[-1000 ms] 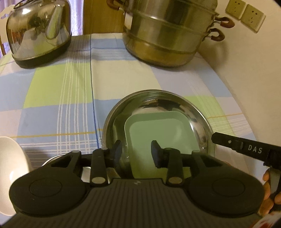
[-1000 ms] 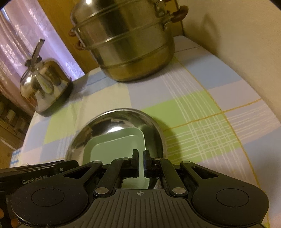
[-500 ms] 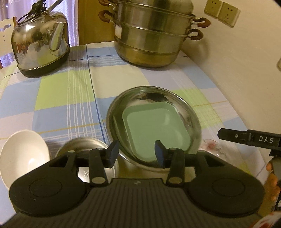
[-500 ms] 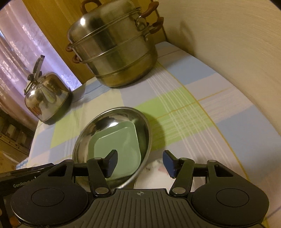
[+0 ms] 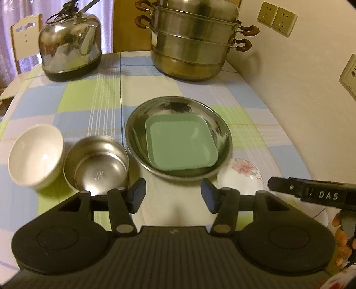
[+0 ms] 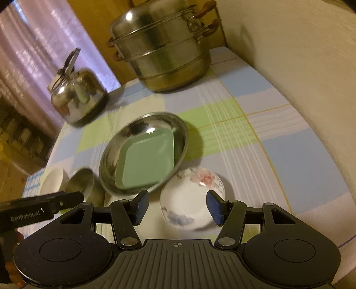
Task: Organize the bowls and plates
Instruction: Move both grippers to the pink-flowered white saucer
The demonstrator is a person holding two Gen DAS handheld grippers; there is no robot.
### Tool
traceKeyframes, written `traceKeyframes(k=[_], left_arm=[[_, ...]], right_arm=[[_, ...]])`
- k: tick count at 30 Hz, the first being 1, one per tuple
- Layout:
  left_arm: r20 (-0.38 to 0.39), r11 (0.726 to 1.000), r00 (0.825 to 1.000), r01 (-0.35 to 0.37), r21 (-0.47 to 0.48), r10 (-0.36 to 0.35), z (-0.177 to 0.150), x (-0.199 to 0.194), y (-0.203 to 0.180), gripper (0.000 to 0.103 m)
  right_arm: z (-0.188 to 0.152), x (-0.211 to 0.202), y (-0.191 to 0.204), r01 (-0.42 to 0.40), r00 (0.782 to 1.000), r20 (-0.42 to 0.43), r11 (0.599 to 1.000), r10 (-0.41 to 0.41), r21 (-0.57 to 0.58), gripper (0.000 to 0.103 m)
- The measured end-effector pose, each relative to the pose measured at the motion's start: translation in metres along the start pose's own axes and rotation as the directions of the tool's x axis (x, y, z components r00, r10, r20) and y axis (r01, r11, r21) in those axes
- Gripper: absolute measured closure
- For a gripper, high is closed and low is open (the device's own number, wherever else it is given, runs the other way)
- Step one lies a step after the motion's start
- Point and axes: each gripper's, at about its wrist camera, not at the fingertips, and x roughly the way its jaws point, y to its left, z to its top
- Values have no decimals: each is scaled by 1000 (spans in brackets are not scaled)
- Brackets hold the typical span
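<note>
Counter (image 5: 93,104): covered by a checked cloth of blue, green and cream squares; set against a pale wall on the right of the left wrist view.
Steamer pot (image 5: 191,44): tiered steel, brown handles; at the far end of the counter, near the wall.
Kettle (image 5: 70,44): polished steel on a dark base; far left, well apart from the steamer pot.
Steel basin (image 5: 138,124): wide and shallow, mid-counter; carries the green plate.
Green plate (image 5: 180,142): square with rounded corners; lies flat inside the steel basin, toward its near side.
Steel bowl (image 5: 98,162): empty, upright; just beside the basin on its left.
White bowl (image 5: 35,153): empty, tipped slightly toward the camera; touching or very nearly touching the steel bowl's left side.
Floral dish (image 6: 191,195): white with pink and blue flowers; its far-left rim tucked against or slightly under the basin's near right rim.
Left claw (image 5: 173,195): jaws have just been opening and stand apart; nothing between them; hovers above bare cloth near the basin's front edge.
Right claw (image 6: 175,205): jaws have just been opening, now apart; nothing gripped; the floral dish shows below the gap, pads clear of it.
Wall sockets (image 5: 277,19): a pair, above the steamer pot.
</note>
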Motion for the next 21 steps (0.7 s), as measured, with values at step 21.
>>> traceKeyframes(k=[21], left_arm=[[-61,998,998,-33,-47,31,-56,2,-51,52]], right_arm=[[-28,-12,-29,-25,994,-104,993,13,-115,46]])
